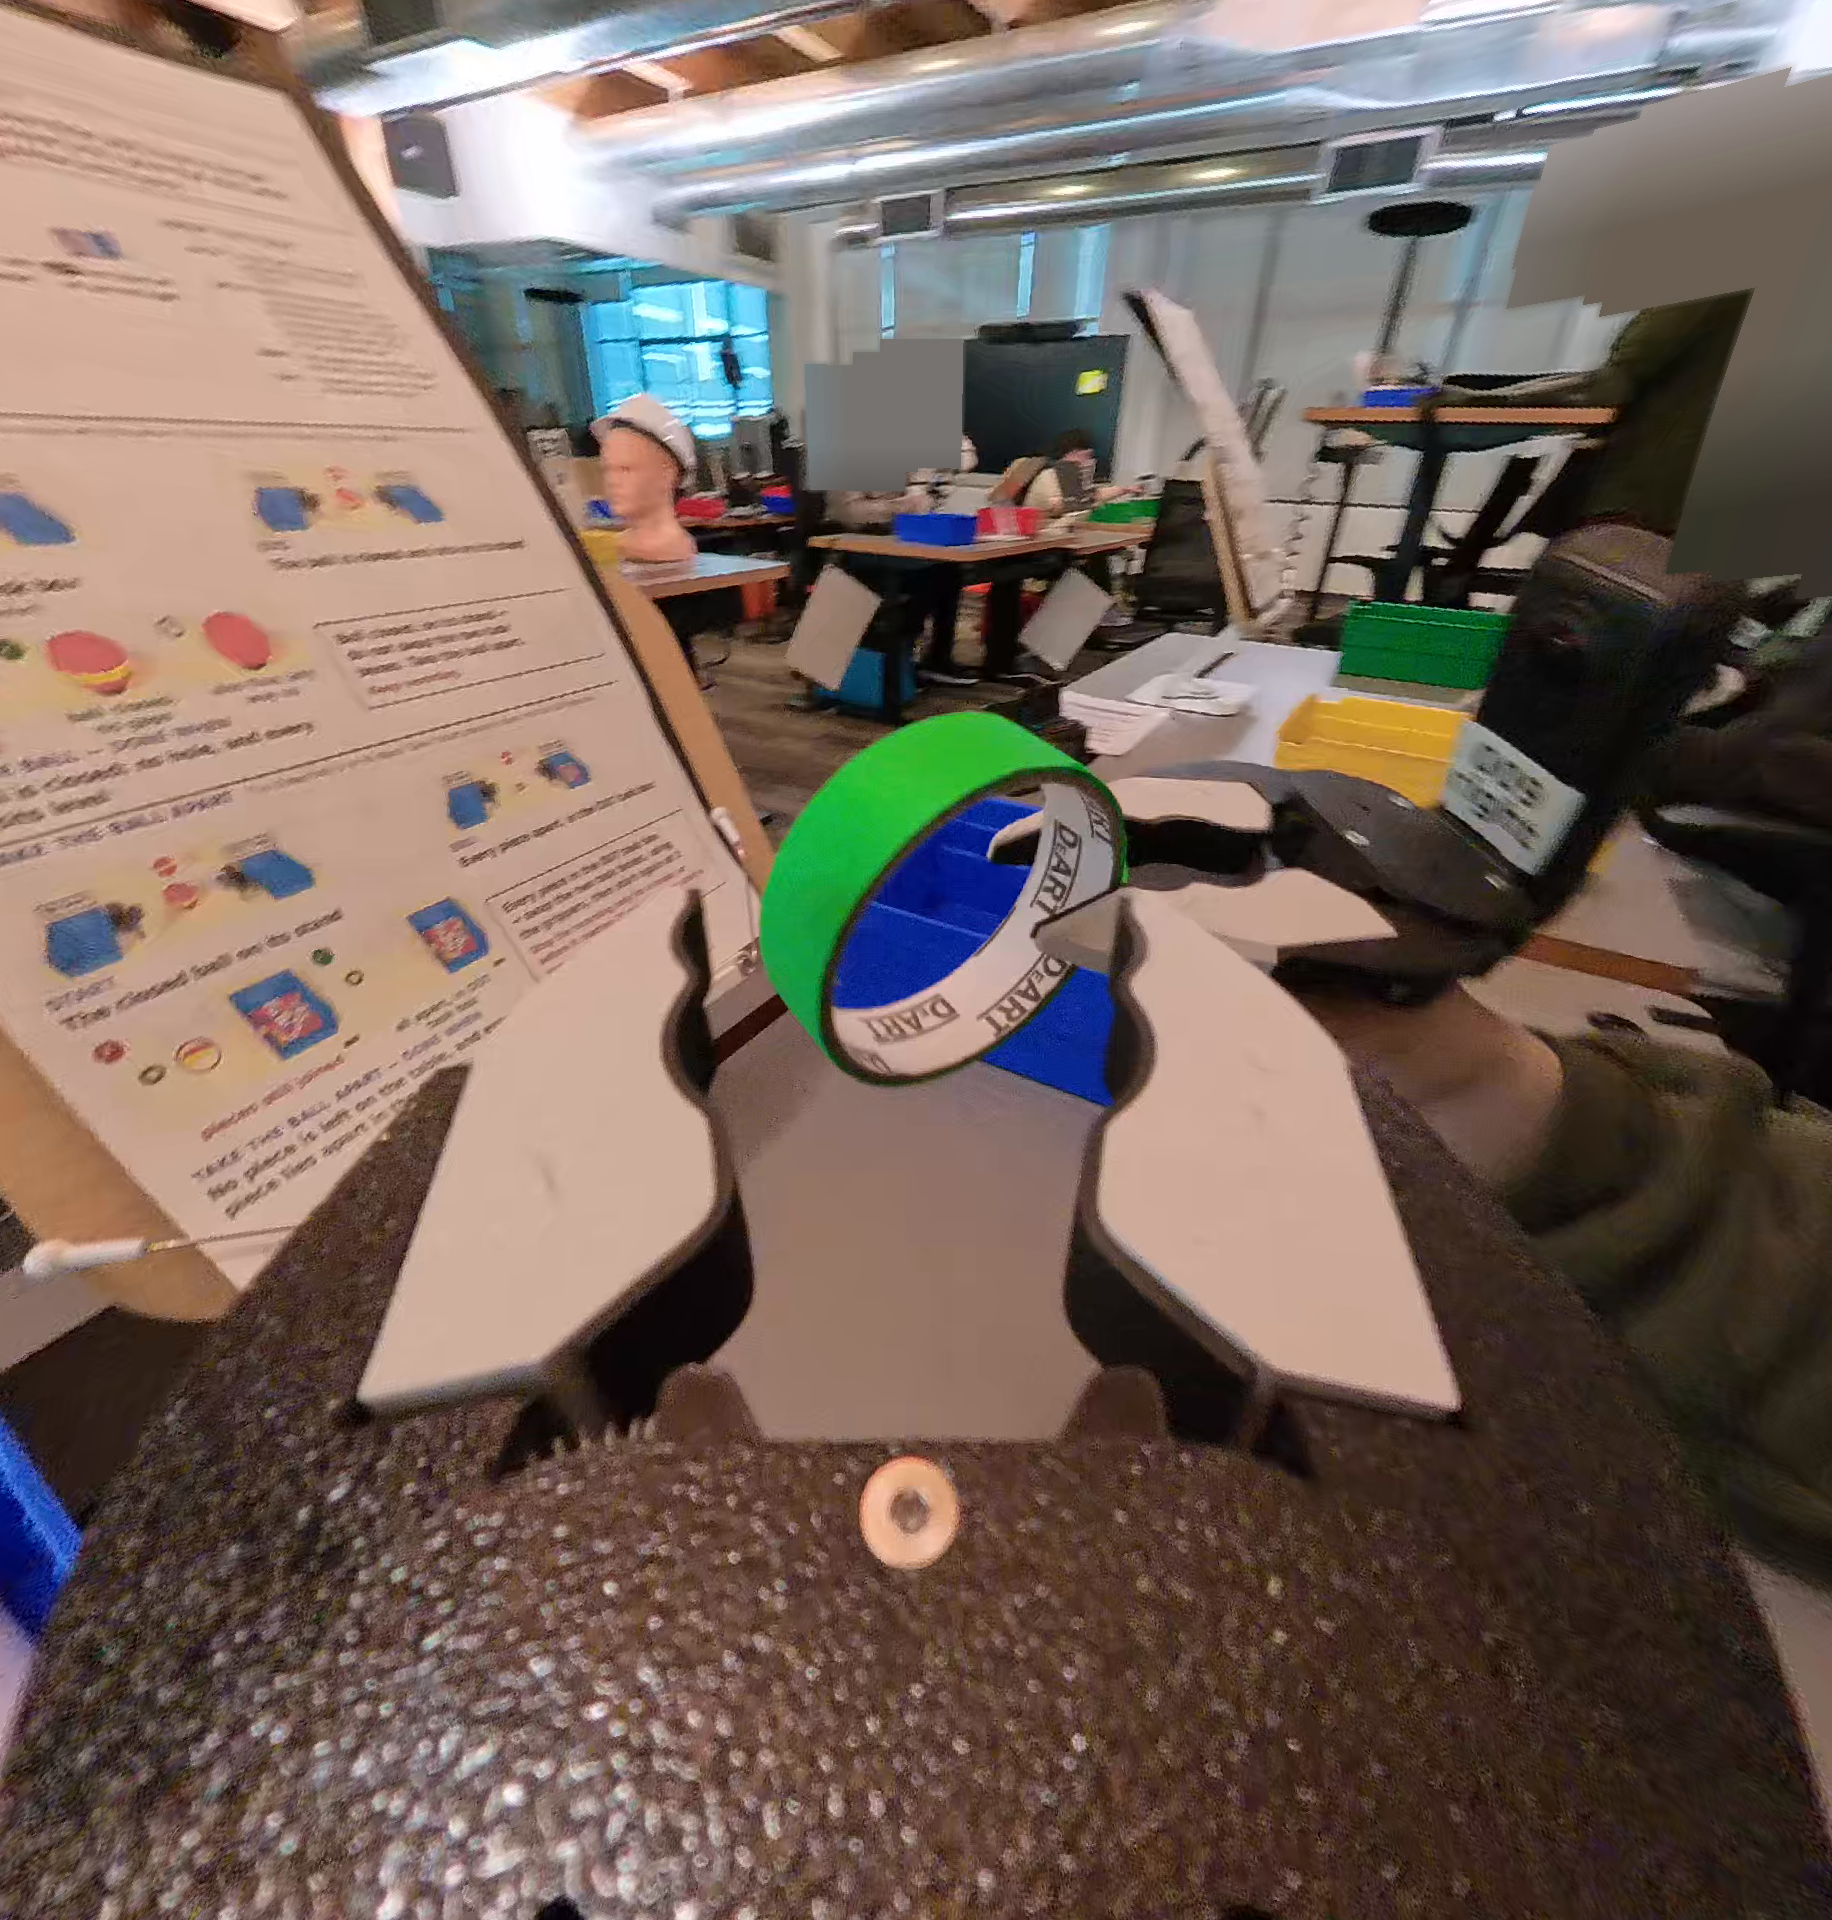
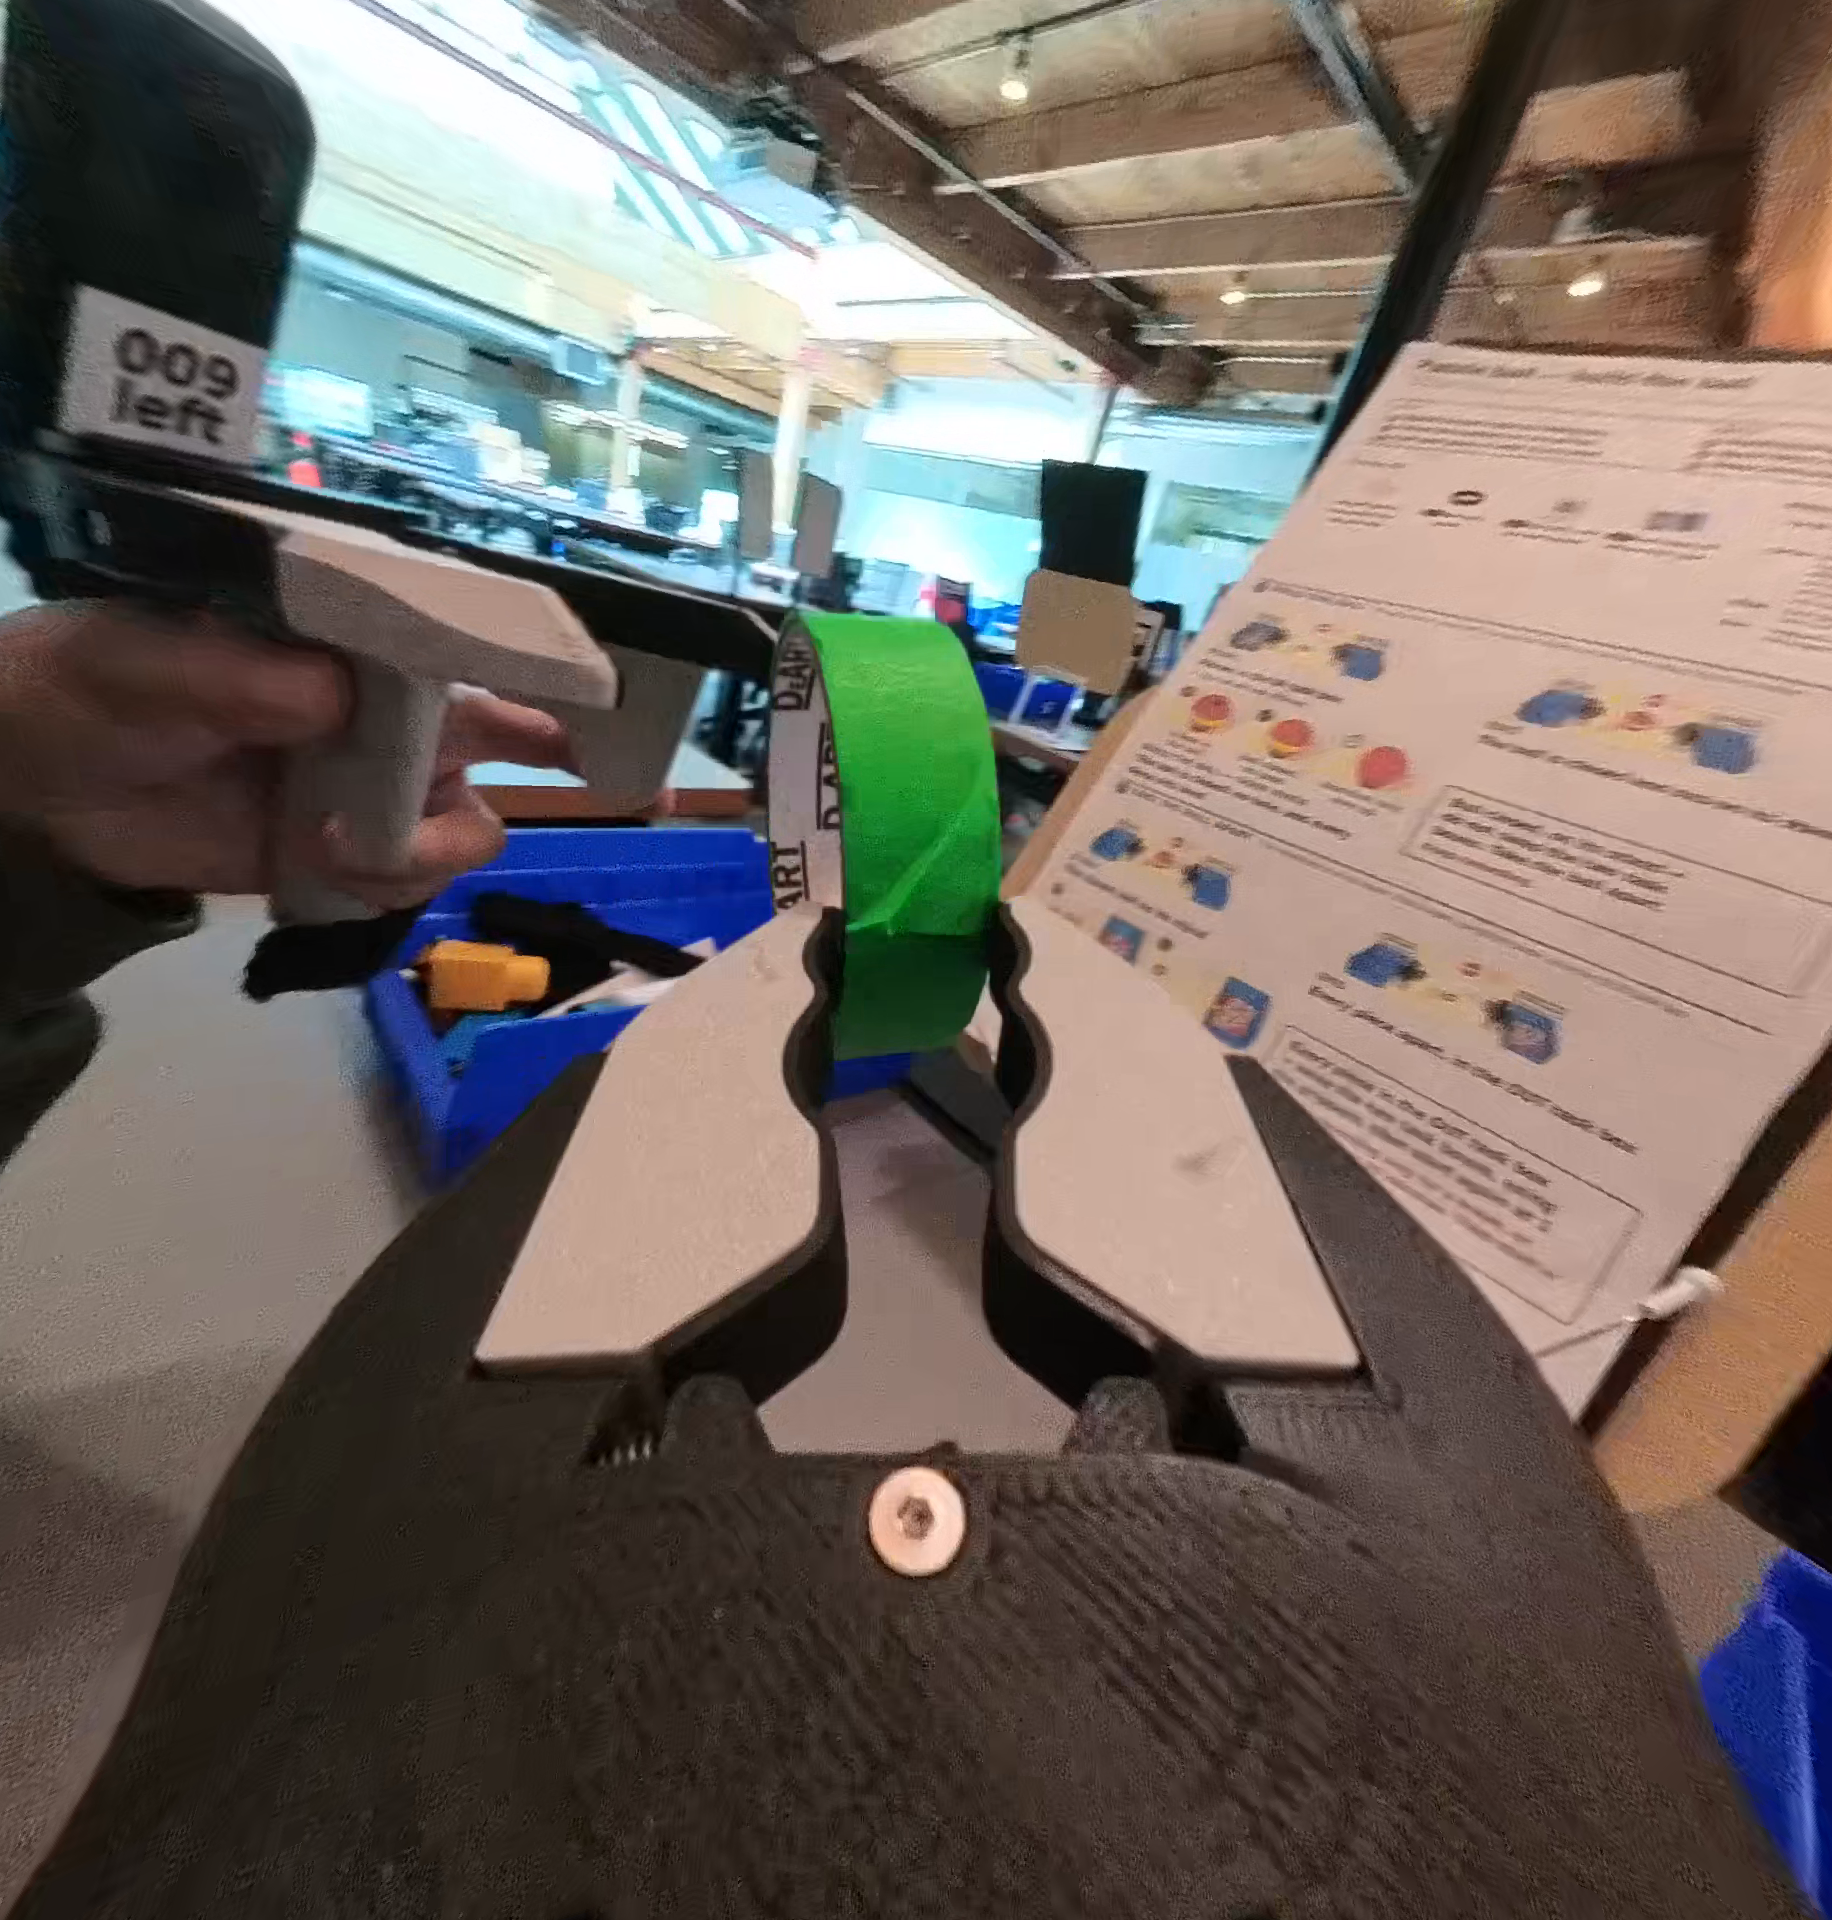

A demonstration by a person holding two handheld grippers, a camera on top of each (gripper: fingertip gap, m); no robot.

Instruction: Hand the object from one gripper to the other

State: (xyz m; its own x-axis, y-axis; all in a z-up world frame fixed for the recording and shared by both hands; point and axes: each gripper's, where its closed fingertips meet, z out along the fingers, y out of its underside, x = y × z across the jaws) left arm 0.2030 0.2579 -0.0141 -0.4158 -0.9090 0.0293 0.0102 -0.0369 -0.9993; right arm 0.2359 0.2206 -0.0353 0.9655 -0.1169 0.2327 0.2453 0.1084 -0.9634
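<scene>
A roll of green tape [image 1: 870,831] with a white printed core is held in the air, standing on edge. My right gripper [image 2: 912,935] is shut on the green tape roll [image 2: 912,790], with one finger on each flat side. In the left wrist view the right gripper [image 1: 1037,883] reaches in from the right. My left gripper [image 1: 912,935] is open wide, and the roll sits just beyond and between its fingertips. In the right wrist view the left gripper [image 2: 642,717] comes in from the left, held by a hand [image 2: 164,748], with its fingers beside the roll.
A printed instruction board on a cardboard easel [image 1: 216,623] stands close on the left, and shows on the right in the right wrist view [image 2: 1463,831]. A blue bin [image 2: 538,1018] with small parts sits on the grey table under the roll. Another blue bin [image 2: 1805,1714] is at the lower right. My hands' fingertips stand some 7 centimeters from each other.
</scene>
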